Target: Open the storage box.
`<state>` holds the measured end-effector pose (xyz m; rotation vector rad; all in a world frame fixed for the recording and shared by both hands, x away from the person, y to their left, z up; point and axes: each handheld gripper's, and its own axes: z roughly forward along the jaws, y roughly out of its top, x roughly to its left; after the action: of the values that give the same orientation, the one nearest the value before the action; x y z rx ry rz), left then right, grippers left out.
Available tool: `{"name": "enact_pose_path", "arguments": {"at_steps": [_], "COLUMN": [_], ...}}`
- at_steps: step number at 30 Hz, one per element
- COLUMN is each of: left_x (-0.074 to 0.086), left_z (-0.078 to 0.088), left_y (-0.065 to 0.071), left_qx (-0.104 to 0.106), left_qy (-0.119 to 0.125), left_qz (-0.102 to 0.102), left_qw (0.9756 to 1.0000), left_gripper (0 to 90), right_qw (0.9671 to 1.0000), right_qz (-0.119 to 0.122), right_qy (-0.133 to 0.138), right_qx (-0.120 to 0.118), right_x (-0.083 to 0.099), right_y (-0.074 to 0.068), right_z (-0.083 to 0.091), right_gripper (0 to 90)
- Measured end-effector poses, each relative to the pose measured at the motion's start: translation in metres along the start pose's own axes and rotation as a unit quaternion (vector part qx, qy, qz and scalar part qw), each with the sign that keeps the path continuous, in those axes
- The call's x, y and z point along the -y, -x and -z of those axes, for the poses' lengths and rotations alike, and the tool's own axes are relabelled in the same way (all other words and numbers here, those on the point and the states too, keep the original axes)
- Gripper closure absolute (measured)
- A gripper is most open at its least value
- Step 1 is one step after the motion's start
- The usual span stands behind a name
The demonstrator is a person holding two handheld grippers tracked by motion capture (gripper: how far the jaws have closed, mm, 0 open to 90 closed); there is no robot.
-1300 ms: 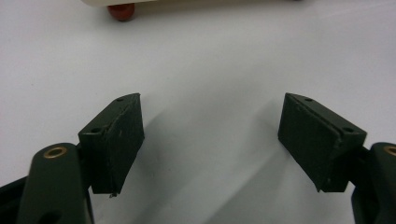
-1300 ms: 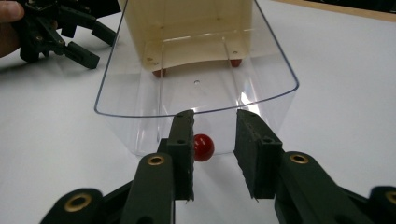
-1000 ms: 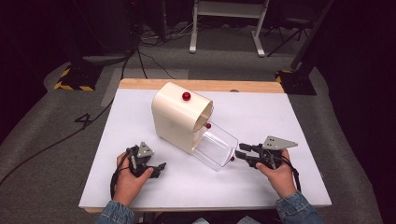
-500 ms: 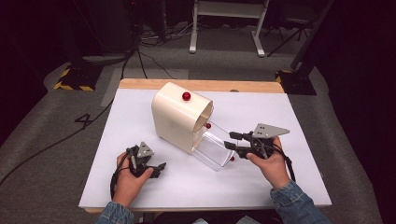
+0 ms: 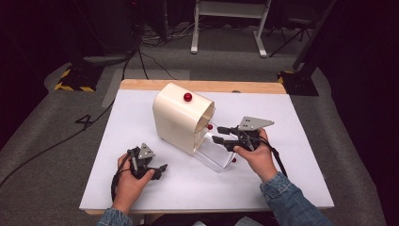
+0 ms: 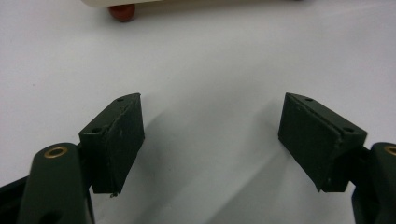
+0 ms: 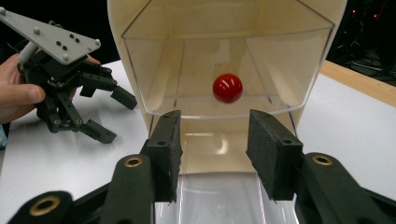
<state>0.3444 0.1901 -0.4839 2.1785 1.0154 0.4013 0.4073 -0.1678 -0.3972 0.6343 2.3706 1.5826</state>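
On grey carpet, white table (image 5: 141, 122) fronts dark, cable-strewn room.

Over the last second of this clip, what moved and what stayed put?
The right gripper lifted off the table and swung in toward the cream bread box, now hovering open over its clear door. It grasped nothing. The left gripper stayed resting open on the table; box and red knob are unmoved.
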Motion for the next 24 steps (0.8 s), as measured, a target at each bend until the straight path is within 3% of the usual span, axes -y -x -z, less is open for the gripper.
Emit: {"name": "enact_pose_path", "arguments": {"at_steps": [11, 15, 24], "left_x": [0.000, 0.000, 0.000], "left_z": [0.000, 0.000, 0.000], "left_y": [0.000, 0.000, 0.000], "left_qx": [-0.002, -0.003, 0.001], "left_qy": [0.000, 0.000, 0.000], "left_qz": [-0.002, -0.002, 0.002], "left_qw": [1.0000, 1.0000, 1.0000], "left_gripper": [22.6, 22.7, 22.6], "right_qw": [0.9998, 0.9996, 0.9993], "right_qz": [0.005, 0.012, 0.028], "right_qy": [0.017, 0.021, 0.014], "right_qx": [0.001, 0.012, 0.020], "right_x": [-0.006, -0.006, -0.007], "right_y": [0.004, 0.005, 0.002], "right_z": [-0.015, -0.020, -0.016], "right_gripper": [65.0, 74.0, 74.6]}}
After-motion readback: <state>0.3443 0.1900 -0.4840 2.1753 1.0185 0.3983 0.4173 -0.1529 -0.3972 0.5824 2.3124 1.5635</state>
